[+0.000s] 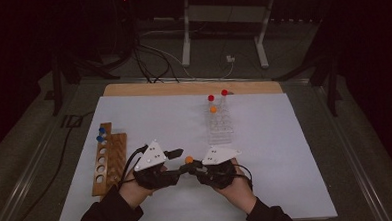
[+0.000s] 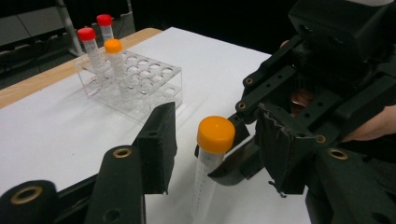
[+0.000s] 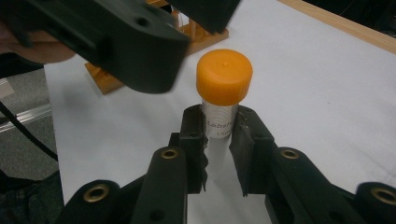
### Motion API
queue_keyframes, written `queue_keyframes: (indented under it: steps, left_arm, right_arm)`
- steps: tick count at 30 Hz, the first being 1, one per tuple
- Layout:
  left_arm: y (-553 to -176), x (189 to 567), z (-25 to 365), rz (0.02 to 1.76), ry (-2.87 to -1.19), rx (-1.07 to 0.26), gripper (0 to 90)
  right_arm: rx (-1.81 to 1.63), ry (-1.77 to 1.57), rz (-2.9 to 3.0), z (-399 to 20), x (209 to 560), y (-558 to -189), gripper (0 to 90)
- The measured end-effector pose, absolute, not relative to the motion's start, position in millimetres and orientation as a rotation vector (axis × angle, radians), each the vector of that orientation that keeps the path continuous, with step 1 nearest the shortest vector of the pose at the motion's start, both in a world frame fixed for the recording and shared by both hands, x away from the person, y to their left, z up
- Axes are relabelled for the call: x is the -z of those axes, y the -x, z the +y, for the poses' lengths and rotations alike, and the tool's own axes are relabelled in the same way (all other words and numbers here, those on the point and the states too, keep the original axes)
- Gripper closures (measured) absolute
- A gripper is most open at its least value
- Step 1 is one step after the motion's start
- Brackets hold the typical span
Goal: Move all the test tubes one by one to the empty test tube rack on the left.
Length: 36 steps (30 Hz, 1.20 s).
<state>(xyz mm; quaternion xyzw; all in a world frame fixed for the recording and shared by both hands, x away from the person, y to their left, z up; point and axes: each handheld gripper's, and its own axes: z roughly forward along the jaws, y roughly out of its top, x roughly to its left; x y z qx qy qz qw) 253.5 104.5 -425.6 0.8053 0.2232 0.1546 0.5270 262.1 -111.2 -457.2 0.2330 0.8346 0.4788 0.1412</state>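
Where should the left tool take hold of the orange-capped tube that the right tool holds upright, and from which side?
Grip the orange cap. The right tool clamps the tube just beneath it, so the cap is the free part. It is round and stands clear on top, so the left tool should probably come in level from the opposite side, pads on either side.

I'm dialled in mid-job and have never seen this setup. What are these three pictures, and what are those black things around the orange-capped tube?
A person sits at a table covered with a white sheet, holding a hand-held gripper in each hand. The high view looks down from above. The other two views come from cameras riding on each gripper, looking along its black jaws.

The right hand-held gripper is clamped on the clear body of an orange-capped tube, holding it upright. The left hand-held gripper has its jaws on either side of the tube's cap, not yet touching.

Also on the table: a clear rack holding two red-capped tubes and one orange-capped one, and a wooden rack with two blue-capped tubes.
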Motion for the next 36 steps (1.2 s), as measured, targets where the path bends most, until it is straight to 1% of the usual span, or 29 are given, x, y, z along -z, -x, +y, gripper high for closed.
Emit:
queue_keyframes:
  steps: [4, 6, 11, 13, 21, 23, 25, 27, 28, 32, 36]
  left_arm:
    - [-257, 429, 101, 0.527, -1.939, -0.387, 56.3]
    - [-257, 431, 100, 0.511, -1.953, -0.417, 60.4]
    - [-258, 434, 97, 0.49, -1.972, -0.424, 66.1]
    - [-258, 434, 97, 0.493, -1.968, -0.422, 70.5]
    - [-257, 430, 98, 0.475, -1.961, -0.434, 71.9]
    - [-257, 427, 100, 0.475, -1.962, -0.43, 72.0]
    - [-257, 425, 102, 0.481, -1.955, -0.437, 72.0]
    - [-258, 422, 105, 0.484, -1.95, -0.44, 72.0]
    - [-258, 420, 107, 0.486, -1.951, -0.439, 72.0]
    - [-259, 415, 115, 0.5, -1.936, -0.45, 72.0]
    - [-259, 409, 123, 0.512, -1.924, -0.468, 72.0]
  right_arm:
    - [-1.388, -0.672, 2.416, -110, 456, -262, 75.0]
    - [-1.388, -0.668, 2.415, -110, 456, -261, 75.0]
    - [-1.388, -0.667, 2.419, -109, 456, -261, 75.0]
    - [-1.385, -0.669, 2.416, -109, 456, -261, 75.0]
    - [-1.401, -0.66, 2.401, -110, 455, -261, 73.6]
    - [-1.408, -0.672, 2.397, -111, 454, -262, 67.0]
    - [-1.413, -0.672, 2.393, -114, 454, -263, 63.3]
    - [-1.422, -0.686, 2.374, -116, 453, -264, 56.9]
    - [-1.419, -0.689, 2.37, -117, 453, -265, 55.2]
    - [-1.435, -0.718, 2.339, -122, 452, -268, 41.3]
    - [-1.437, -0.747, 2.324, -125, 450, -270, 30.0]
